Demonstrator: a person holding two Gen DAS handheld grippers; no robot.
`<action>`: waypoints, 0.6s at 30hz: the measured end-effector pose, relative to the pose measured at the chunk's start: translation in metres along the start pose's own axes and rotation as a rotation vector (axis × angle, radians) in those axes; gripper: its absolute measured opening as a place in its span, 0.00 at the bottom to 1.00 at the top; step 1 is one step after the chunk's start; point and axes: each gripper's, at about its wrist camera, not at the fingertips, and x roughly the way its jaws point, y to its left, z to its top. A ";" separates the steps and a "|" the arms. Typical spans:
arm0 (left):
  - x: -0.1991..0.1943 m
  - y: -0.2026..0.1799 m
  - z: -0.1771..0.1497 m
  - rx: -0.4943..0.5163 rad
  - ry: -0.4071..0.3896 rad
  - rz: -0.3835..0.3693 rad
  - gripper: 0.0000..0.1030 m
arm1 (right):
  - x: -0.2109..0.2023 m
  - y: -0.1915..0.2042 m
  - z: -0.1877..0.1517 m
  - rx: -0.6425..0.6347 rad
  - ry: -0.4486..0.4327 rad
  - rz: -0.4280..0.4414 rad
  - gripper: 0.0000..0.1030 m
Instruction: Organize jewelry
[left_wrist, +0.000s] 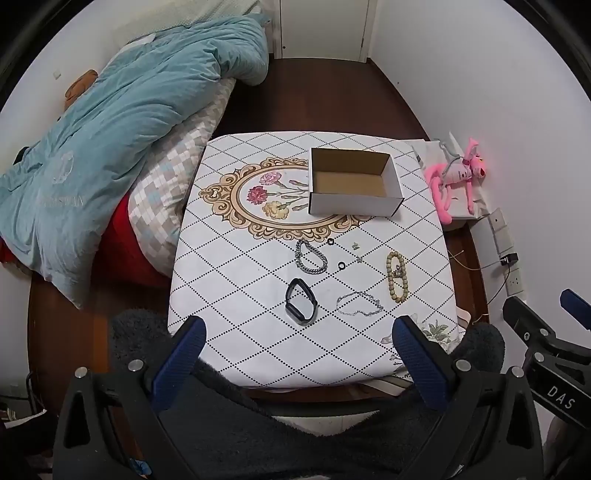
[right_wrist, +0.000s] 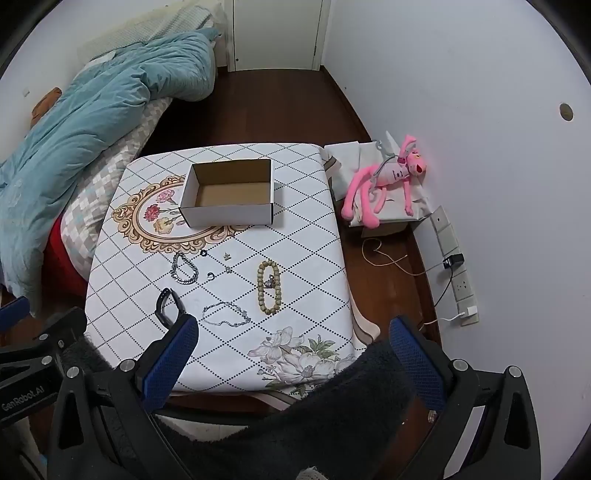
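With both the left gripper (left_wrist: 297, 354) and right gripper (right_wrist: 291, 354) spread wide and empty, each should pinch one tabletop piece, such as the black band (left_wrist: 301, 305) lying nearer than the empty box (left_wrist: 354, 181), and carry it there.

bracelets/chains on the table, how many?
3, plus a black wristband. Heavy silver chain lies just in front of the cardboard box; wooden bead bracelet sits far right; thin silver chain is nearest the camera. Nothing seems hidden.

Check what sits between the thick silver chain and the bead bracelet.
Between the silver chain and bead bracelet: two small black rings and two tiny metal pieces, loose on the cloth. Both views show it.
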 end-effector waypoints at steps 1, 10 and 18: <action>-0.001 0.000 0.000 -0.003 0.001 0.000 1.00 | 0.000 -0.001 0.003 -0.001 0.002 0.001 1.00; -0.004 -0.001 0.000 -0.001 -0.001 -0.001 1.00 | -0.002 0.000 0.002 -0.001 0.002 0.001 1.00; -0.006 -0.004 0.002 0.001 0.003 -0.001 1.00 | -0.003 0.001 0.004 -0.002 0.002 0.000 1.00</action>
